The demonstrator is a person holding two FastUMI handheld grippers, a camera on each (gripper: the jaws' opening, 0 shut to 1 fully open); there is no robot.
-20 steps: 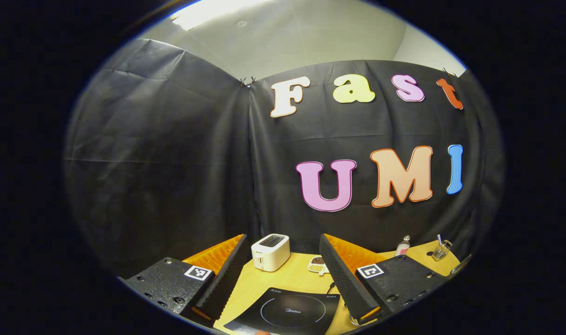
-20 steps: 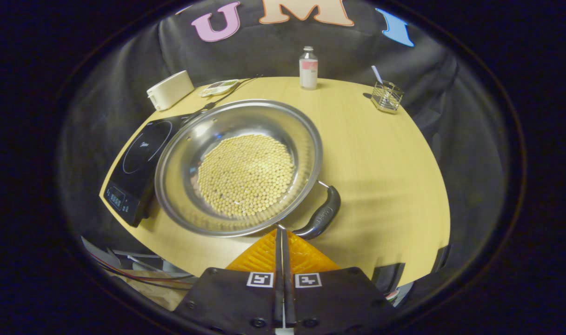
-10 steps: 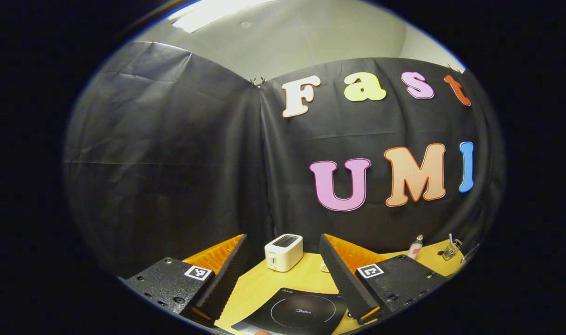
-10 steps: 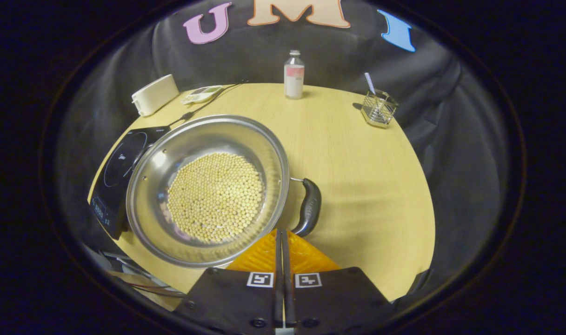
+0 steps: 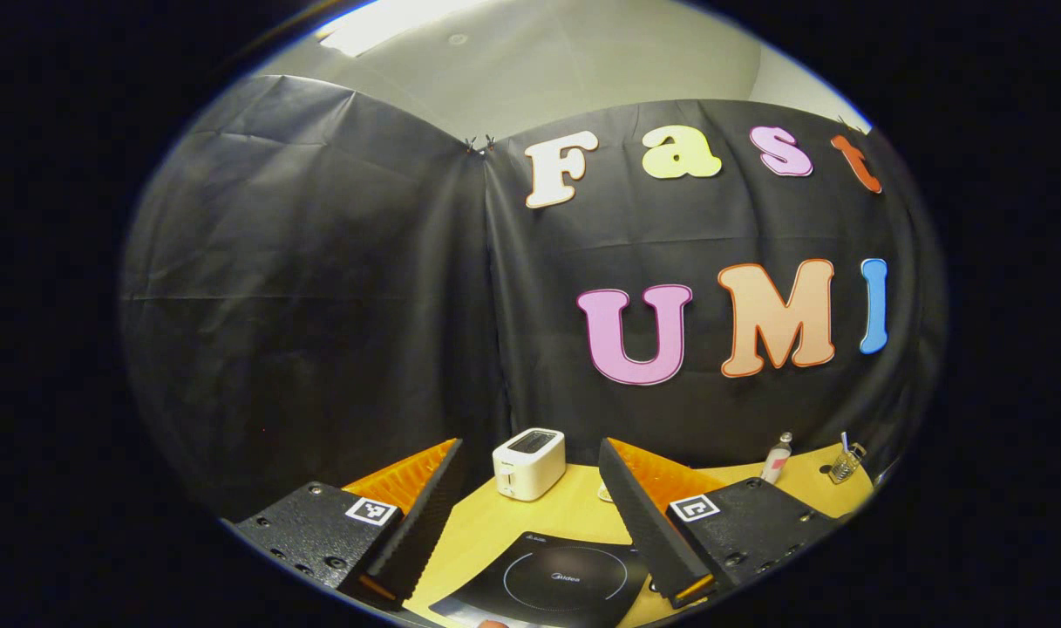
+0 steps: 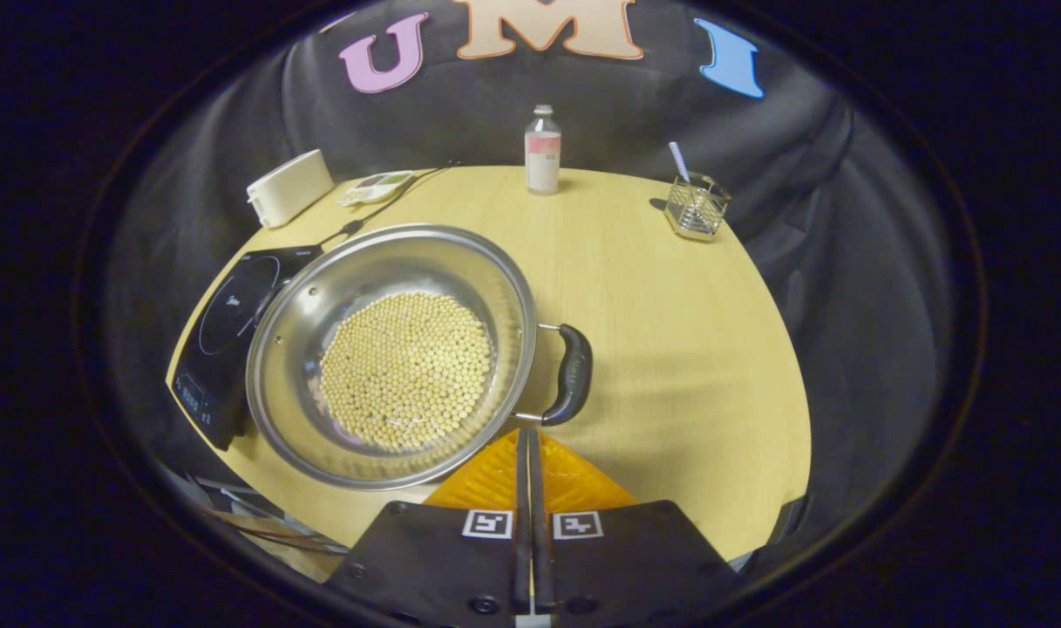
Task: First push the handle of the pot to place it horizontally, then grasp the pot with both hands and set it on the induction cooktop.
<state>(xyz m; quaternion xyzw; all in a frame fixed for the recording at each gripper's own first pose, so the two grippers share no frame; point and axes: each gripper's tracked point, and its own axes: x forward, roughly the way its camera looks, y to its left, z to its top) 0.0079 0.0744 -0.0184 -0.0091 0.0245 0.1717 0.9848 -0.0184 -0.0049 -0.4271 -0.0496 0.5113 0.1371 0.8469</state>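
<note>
- Right gripper (image 6: 528,433): fingers pressed together, nothing between them, tips just beside the near end of the black curved handle (image 6: 574,373); contact cannot be confirmed.
- Left gripper (image 5: 530,484): fingers spread wide, empty, raised above the flat black induction cooktop (image 5: 552,577) and aimed toward the booth wall.
- Round stainless-steel pot (image 6: 391,349): rests on the round light-wood table (image 6: 669,331), holding a layer of pale yellow beans (image 6: 406,370). Handle projects to the pot's right side in the right gripper view.
- The pot's far-left rim overlaps the cooktop's edge in that view; whether they touch cannot be told.
- Far table edge: white toaster (image 6: 289,187), small dish (image 6: 377,185), clear bottle with pink label (image 6: 542,150), glass holder with a straw (image 6: 695,206).
</note>
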